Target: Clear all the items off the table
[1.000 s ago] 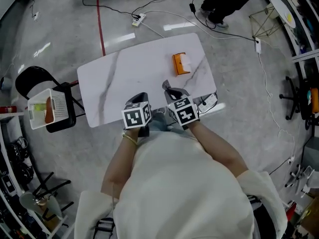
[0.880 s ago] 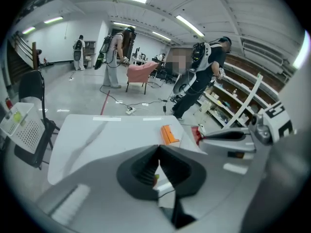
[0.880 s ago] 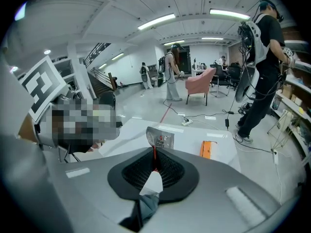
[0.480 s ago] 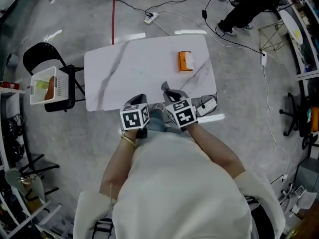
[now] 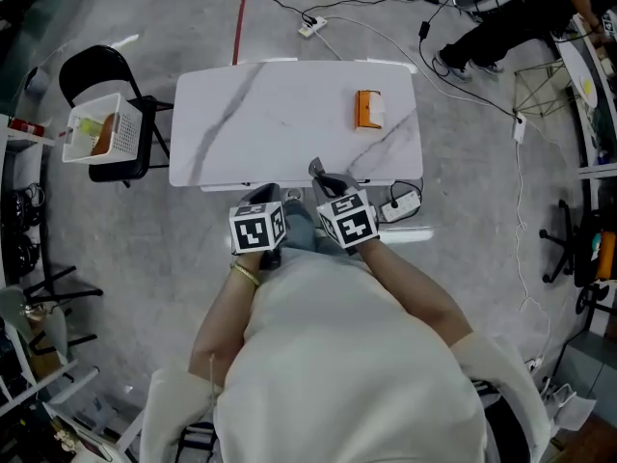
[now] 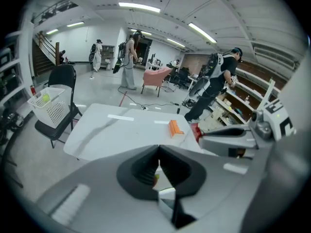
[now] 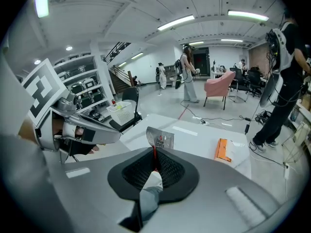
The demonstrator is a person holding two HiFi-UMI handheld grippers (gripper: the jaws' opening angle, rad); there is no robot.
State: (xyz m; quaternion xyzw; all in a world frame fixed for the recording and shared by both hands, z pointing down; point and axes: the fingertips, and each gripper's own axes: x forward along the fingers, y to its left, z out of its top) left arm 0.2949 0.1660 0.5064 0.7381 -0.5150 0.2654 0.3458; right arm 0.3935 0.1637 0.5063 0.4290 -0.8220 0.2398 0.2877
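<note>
On white marble-look table (image 5: 260, 114), orange packet (image 5: 367, 109); grey floor (image 5: 183, 249) around.

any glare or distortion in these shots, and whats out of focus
Head view: wide-angle bending, light streaks glaring off the floor, table evenly lit. Left gripper view: fisheye circle with black corners, left gripper soft up close. Right gripper view: same dark corners, ceiling lights blown out, packet fairly sharp.

It was a large open lab or workshop hall: strip lights (image 6: 138, 7) overhead, cables (image 5: 366, 27) strewn across the concrete floor (image 5: 145, 258) beyond the table (image 5: 280, 114), storage racks (image 7: 82, 96) left of the right hand-held gripper (image 7: 154, 152), and people (image 7: 189, 74) wearing equipment rigs (near a pink armchair (image 7: 218, 86)) ahead of it.
</note>
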